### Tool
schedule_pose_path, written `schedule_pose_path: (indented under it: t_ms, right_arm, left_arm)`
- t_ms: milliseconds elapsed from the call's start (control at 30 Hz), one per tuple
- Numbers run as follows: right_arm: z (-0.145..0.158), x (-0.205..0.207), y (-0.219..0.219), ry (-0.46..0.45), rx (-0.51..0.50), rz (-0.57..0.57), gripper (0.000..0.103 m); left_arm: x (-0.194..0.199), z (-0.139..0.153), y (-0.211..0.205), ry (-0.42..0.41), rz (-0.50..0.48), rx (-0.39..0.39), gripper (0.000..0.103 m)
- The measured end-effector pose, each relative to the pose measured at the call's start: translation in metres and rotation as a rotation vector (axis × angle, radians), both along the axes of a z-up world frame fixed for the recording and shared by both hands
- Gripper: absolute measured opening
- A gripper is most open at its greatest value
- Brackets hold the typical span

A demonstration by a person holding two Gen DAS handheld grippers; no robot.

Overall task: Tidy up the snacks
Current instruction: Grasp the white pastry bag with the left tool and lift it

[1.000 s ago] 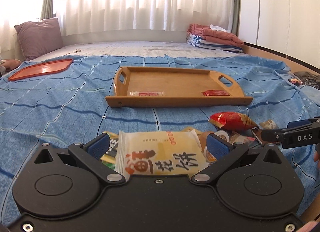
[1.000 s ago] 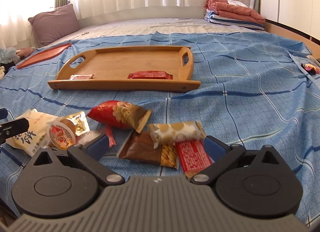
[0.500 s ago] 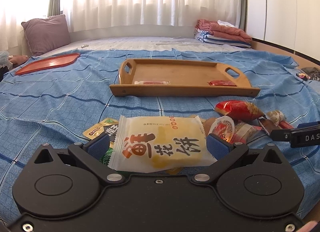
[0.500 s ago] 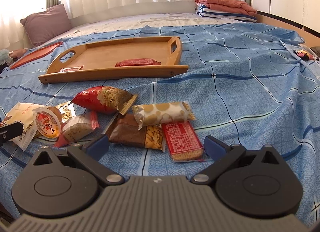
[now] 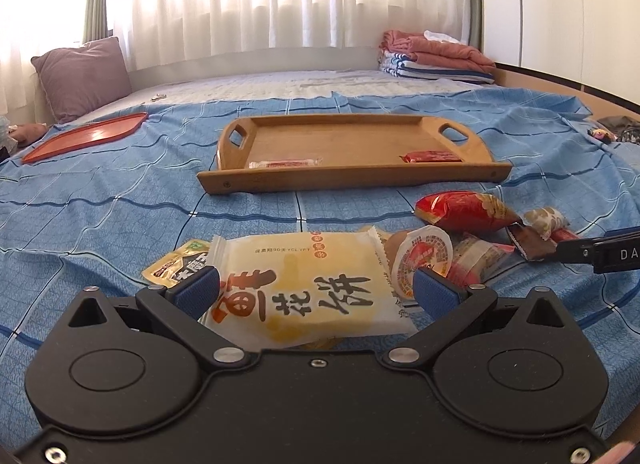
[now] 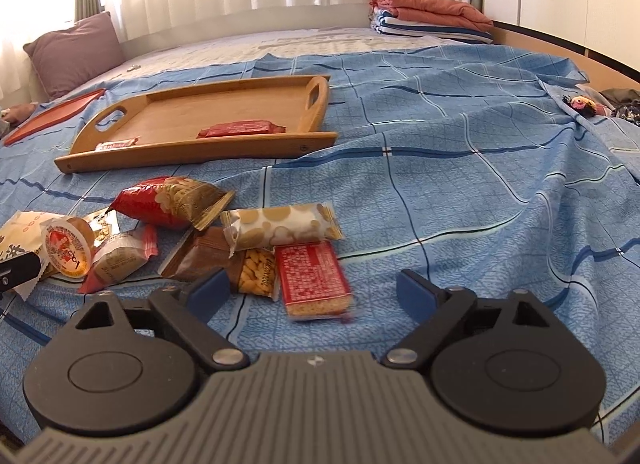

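Observation:
A yellow biscuit packet (image 5: pixel 312 288) lies on the blue sheet between the pads of my left gripper (image 5: pixel 316 290), which is open around it. A jelly cup (image 5: pixel 422 260) and a red peanut bag (image 5: pixel 460 210) lie to its right. My right gripper (image 6: pixel 312 290) is closing, its pads still clear of the red wafer packet (image 6: pixel 312 280) lying between them. A spotted white packet (image 6: pixel 280 226) and a brown nut packet (image 6: pixel 212 258) lie just beyond. The wooden tray (image 5: pixel 352 140) holds a red bar (image 5: pixel 432 155) and a clear-wrapped bar (image 5: pixel 286 163).
A flat red tray (image 5: pixel 88 136) and a purple pillow (image 5: pixel 84 76) are at the far left. Folded blankets (image 5: pixel 436 58) sit at the back right. Small items (image 6: pixel 582 104) lie at the bed's right edge. The sheet is rumpled on the right.
Both grippers have eased forward and down toward the snack pile. The right gripper's pads have drawn closer together around the red wafer packet. The snacks lie where they were.

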State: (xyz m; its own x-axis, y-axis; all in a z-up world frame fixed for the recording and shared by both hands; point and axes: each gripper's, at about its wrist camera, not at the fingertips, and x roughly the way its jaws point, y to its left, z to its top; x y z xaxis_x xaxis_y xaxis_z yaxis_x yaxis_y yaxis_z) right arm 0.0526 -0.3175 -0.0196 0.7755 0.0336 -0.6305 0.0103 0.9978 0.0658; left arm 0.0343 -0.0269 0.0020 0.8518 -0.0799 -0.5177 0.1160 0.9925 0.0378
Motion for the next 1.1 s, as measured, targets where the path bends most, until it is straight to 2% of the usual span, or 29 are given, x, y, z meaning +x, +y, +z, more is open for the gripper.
schedule_pose_path:
  t_ms: [200, 400, 567, 667, 867, 967, 1100]
  right_arm:
    - [0.000, 0.002, -0.004, -0.016, 0.000, -0.028, 0.084]
    - [-0.002, 0.005, -0.004, -0.022, -0.009, -0.036, 0.083]
    - [-0.004, 0.006, -0.001, -0.036, -0.039, -0.037, 0.082]
    - [-0.008, 0.008, 0.005, -0.048, -0.119, -0.076, 0.081]
    - [-0.011, 0.006, 0.002, -0.054, -0.102, -0.068, 0.081]
    - [-0.011, 0.004, 0.004, -0.058, -0.111, -0.062, 0.081]
    - [-0.010, 0.002, 0.008, -0.060, -0.105, -0.048, 0.076]
  left_arm:
    - [0.009, -0.004, -0.004, 0.016, 0.018, 0.038, 0.103]
    - [0.007, -0.009, -0.005, 0.011, 0.009, 0.079, 0.103]
    - [0.008, -0.008, -0.003, 0.014, 0.025, 0.060, 0.103]
    - [0.011, -0.006, -0.001, 0.025, 0.037, 0.025, 0.103]
    - [0.002, -0.001, 0.000, -0.024, 0.089, 0.048, 0.103]
    - [0.004, -0.004, 0.000, 0.008, 0.084, 0.041, 0.103]
    - [0.006, -0.005, -0.002, 0.004, 0.089, 0.049, 0.103]
